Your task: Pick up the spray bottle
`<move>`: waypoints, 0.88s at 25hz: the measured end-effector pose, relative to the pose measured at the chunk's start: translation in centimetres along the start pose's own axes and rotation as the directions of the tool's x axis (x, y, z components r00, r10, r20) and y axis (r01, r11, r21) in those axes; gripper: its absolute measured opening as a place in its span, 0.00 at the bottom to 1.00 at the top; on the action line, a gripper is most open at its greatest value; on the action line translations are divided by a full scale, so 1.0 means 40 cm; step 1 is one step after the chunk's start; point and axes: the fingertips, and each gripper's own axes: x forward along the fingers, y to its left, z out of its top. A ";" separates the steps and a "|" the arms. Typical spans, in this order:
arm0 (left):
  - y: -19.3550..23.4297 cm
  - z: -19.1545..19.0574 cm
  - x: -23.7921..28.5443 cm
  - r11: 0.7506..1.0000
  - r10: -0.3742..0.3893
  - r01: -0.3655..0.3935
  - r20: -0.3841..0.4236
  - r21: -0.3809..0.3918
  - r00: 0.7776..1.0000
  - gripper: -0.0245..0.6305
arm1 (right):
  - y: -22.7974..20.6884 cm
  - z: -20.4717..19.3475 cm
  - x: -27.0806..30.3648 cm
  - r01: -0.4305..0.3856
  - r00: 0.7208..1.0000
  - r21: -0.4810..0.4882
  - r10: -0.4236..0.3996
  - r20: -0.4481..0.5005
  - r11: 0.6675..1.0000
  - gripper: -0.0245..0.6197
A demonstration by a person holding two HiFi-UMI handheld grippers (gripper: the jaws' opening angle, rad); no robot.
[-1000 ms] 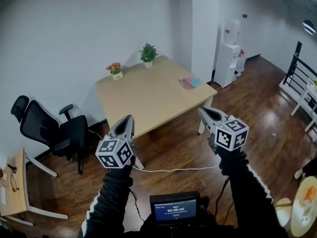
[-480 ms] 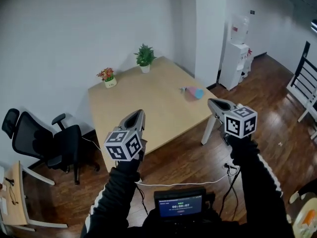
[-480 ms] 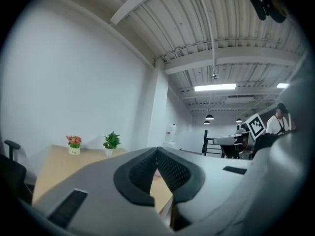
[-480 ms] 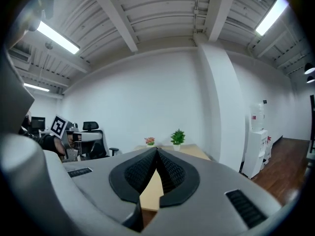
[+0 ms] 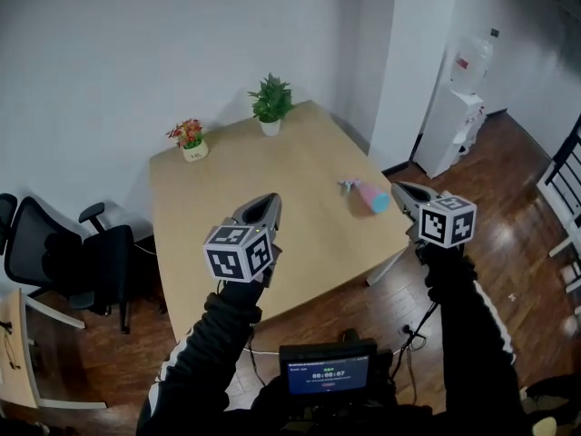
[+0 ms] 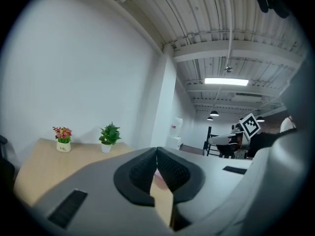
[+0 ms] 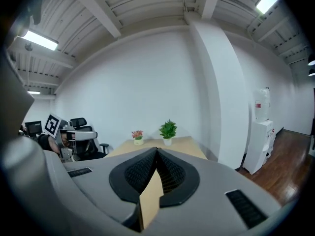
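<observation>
While your head view shows the spray bottle [image 5: 368, 196] lying on its side near the table's [image 5: 272, 175] right edge, just beside the tip of the right gripper [image 5: 400, 189], the right gripper view misses it. That view catches only the green plant [image 7: 168, 130] and the flower pot [image 7: 137, 135] at the table's far edge. The left gripper [image 5: 266, 203] hangs over the table's near edge, and its view gives at most a pinkish blur behind its pads. Each gripper view shows that gripper's jaws closed together, tips meeting, with nothing clamped. Compared with a second ago, you stand much closer. The table was then well ahead of both grippers, and now both reach it, with the bottle almost at your right gripper.
</observation>
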 end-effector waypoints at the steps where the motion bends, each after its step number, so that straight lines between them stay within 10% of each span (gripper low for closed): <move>1: 0.019 0.004 0.078 1.000 0.013 -0.013 -0.006 -0.001 1.000 0.04 | -0.068 0.004 0.058 -0.007 1.000 0.005 0.007 -0.008 1.000 0.05; 8: 0.127 0.067 0.759 0.988 0.125 -0.134 -0.107 -0.074 0.986 0.04 | -0.665 0.066 0.532 -0.131 0.962 0.035 0.135 -0.236 0.991 0.12; 14: 0.210 -0.009 1.202 0.946 0.173 -0.222 -0.211 -0.236 0.962 0.06 | -1.022 -0.061 0.877 -0.209 0.844 0.105 0.234 -0.483 0.972 0.14; 22: 0.484 -0.221 1.521 0.930 0.166 -0.267 -0.361 -0.252 0.918 0.06 | -1.201 -0.317 1.266 -0.123 0.666 0.199 0.230 -0.710 0.972 0.46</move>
